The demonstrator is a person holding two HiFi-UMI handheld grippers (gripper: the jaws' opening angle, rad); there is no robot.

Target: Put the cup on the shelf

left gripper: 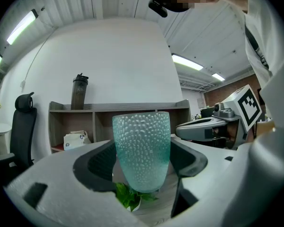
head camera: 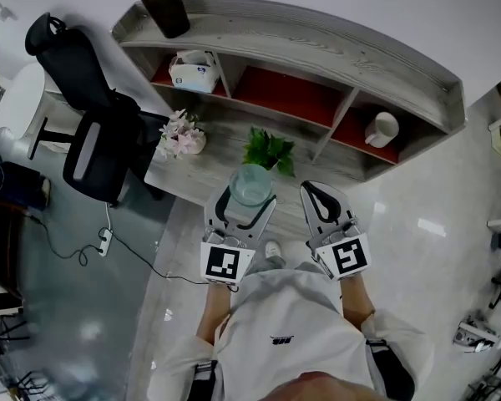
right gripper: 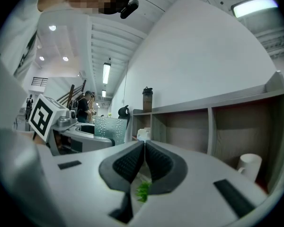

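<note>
A pale teal dimpled glass cup [head camera: 251, 185] stands upright between the jaws of my left gripper [head camera: 249, 192], which is shut on it; the left gripper view shows the cup [left gripper: 142, 150] held above the desk. The grey wooden shelf [head camera: 317, 44] runs along the wall ahead, with red-floored compartments. My right gripper [head camera: 319, 195] hovers beside the left one, shut with nothing between its pads [right gripper: 144, 162]. From the right gripper view, the cup [right gripper: 105, 128] sits to the left and the shelf [right gripper: 213, 108] lies ahead.
A tissue box [head camera: 194, 72] fills the left compartment and a white mug [head camera: 382, 129] the right one. A dark bottle [head camera: 161, 2] stands on the shelf top. A green plant [head camera: 270, 150] and pink flowers [head camera: 180, 135] sit on the desk. A black office chair [head camera: 88, 115] stands left.
</note>
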